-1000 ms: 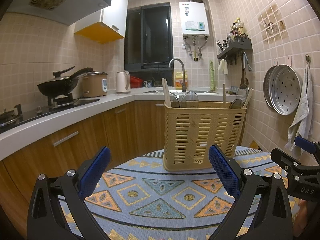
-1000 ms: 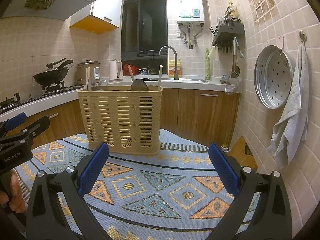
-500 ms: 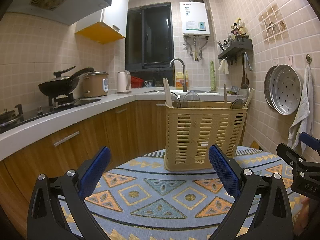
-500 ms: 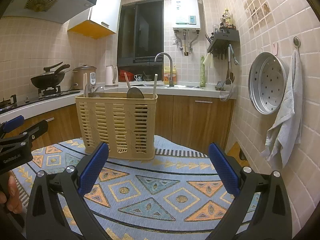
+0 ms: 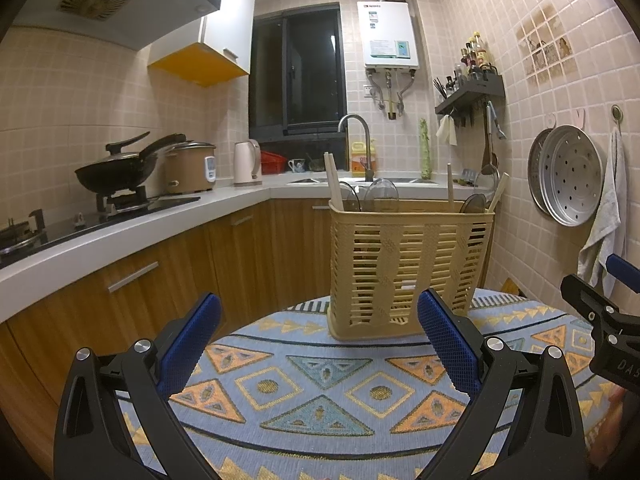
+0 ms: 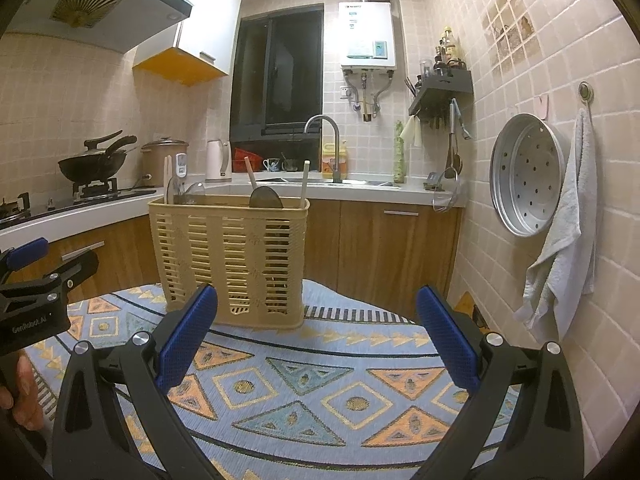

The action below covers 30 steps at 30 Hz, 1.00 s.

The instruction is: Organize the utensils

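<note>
A tan slotted utensil basket (image 5: 408,268) stands upright on a blue patterned cloth (image 5: 304,384); the right wrist view has the basket (image 6: 230,260) at left of centre. Spoons (image 5: 382,196) and wooden handles (image 5: 333,182) stick up out of it. My left gripper (image 5: 318,340) is open, short of the basket, nothing between its blue pads. My right gripper (image 6: 316,338) is open too, to the basket's right and nearer than it. Each gripper shows at the edge of the other's view: right gripper (image 5: 604,320), left gripper (image 6: 32,292).
A white counter (image 5: 120,228) with a wok (image 5: 116,170), rice cooker (image 5: 188,168) and kettle (image 5: 247,162) runs along the left and back. A sink tap (image 5: 356,136) is behind the basket. A steamer tray (image 6: 524,176) and towel (image 6: 568,236) hang on the right wall.
Both cameras have drawn slightly back and up, so the basket looks a little smaller and farther. Both grippers stay open and hold nothing.
</note>
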Tool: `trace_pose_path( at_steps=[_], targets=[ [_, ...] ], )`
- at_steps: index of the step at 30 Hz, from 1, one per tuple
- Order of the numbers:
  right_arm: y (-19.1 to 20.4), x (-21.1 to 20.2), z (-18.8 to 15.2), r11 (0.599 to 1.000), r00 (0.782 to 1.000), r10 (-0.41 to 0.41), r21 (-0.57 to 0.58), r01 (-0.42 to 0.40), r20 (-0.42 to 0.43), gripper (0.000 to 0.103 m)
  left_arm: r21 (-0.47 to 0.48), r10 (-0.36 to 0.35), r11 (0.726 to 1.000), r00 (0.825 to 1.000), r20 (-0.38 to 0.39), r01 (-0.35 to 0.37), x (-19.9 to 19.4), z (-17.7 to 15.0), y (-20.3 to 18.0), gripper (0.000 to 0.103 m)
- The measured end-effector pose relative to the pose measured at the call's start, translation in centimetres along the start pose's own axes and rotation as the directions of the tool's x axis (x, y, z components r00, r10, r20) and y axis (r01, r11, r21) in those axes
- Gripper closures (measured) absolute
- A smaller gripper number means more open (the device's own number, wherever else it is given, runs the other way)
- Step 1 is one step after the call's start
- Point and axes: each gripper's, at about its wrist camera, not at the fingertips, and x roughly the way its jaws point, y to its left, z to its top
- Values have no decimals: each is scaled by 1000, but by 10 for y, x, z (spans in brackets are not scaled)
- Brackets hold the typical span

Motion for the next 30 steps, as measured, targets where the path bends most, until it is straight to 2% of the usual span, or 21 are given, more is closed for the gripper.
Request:
trace_pose_path(
  at_steps=[30],
  targets=[
    [2,2,-2,1000,1000,1,3,-1,-9,8,11,-4,1000,1000,-13,4,1,-3,-4,8]
  ],
)
